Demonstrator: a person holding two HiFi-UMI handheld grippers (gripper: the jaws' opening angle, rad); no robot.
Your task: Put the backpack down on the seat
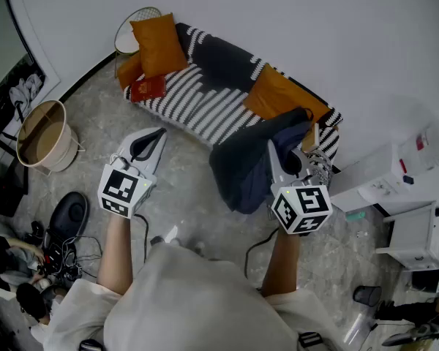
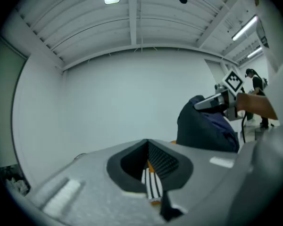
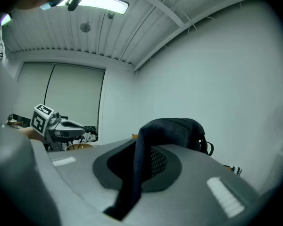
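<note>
Head view: striped sofa [image 1: 205, 104] against the wall, taken as reference. The backpack [image 1: 241, 170] hangs off the floor just in front of the sofa's right end, overlapping the seat edge below an orange cushion [image 1: 278, 93]. It is not resting on the seat. The right gripper [image 1: 276, 152] carries it from above. The left gripper [image 1: 155, 137] is in front of the sofa's left half, well apart from the bag.

Left gripper view: fingers [image 2: 85, 182] pressed together with nothing between them. Only a sliver of the striped sofa shows past the tips. The backpack [image 2: 203, 131] hangs to the right, under the other gripper.

Right gripper view: fingers [image 3: 203, 173] pinched on a dark strap [image 3: 134, 182] of the backpack, which runs down through them. The bag's bulk [image 3: 172, 128] is beyond the tips.

Step, as judged: carry phase, with the bag at the sofa but not yet placed. The next move calls for taking it further over the seat and lowering it until the cushion bears the weight. Only then should the strap be released. The free stretch of seat left of the cushion looks the best spot.
</note>
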